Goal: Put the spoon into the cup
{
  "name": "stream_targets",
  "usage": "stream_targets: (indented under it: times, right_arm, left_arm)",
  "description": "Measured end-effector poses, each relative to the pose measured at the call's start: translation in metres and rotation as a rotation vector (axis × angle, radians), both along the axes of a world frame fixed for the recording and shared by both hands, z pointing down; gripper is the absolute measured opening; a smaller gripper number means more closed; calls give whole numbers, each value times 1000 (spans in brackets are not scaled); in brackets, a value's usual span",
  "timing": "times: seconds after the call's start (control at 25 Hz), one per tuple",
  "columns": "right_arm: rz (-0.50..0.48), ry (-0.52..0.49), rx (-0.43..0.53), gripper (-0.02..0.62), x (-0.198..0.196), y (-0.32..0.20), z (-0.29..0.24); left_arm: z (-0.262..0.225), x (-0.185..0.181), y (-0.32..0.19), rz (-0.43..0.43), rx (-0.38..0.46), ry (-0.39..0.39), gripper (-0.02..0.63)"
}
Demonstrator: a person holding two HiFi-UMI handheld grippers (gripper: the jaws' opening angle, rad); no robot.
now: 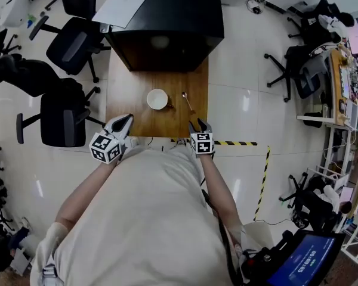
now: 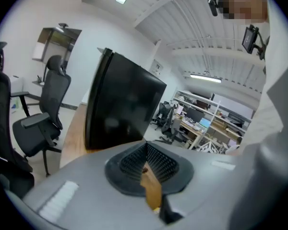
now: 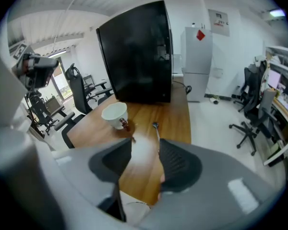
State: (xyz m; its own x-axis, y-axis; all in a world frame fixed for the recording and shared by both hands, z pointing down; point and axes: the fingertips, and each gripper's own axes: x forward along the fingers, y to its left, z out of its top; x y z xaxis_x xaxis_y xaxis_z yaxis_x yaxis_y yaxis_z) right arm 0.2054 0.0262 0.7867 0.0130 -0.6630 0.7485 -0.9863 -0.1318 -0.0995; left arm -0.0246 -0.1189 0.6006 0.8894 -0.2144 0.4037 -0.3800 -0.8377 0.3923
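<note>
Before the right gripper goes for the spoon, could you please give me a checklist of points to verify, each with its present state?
1. Right gripper jaws apart, nothing between them: ok.
2. Spoon lies free on the table, apart from the cup: ok.
3. Spoon handle points toward the near edge, on the right gripper's side: ok.
4. Cup upright, mouth up, nothing seen inside: ok.
5. Right gripper at the spoon: not ok; it is at the near table edge and the spoon lies ahead of it.
6. Left gripper clear of cup and spoon: ok; it is at the near left edge, jaws together.
</note>
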Motion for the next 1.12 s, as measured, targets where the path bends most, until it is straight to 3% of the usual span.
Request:
stream_targets:
  times: [0.12,0.24,0.6,1.12]
  right_arm:
    - [-58,21,-57,173,4,-8,33]
    - [-83,38,-111,166,19,-16,59]
    - [-216,63,-216,166,24,-33,92]
    - [-218,72,-243,150,31,-47,112]
  left_arm:
    - [-15,-8,-30,-114,31,12,-18]
    - [-22,-7,-40,-159,31,19,-18]
    - [-14,2,-30,-182,-10,-7,-18]
    - [-14,-1,-24,-173,-16,-44,-18]
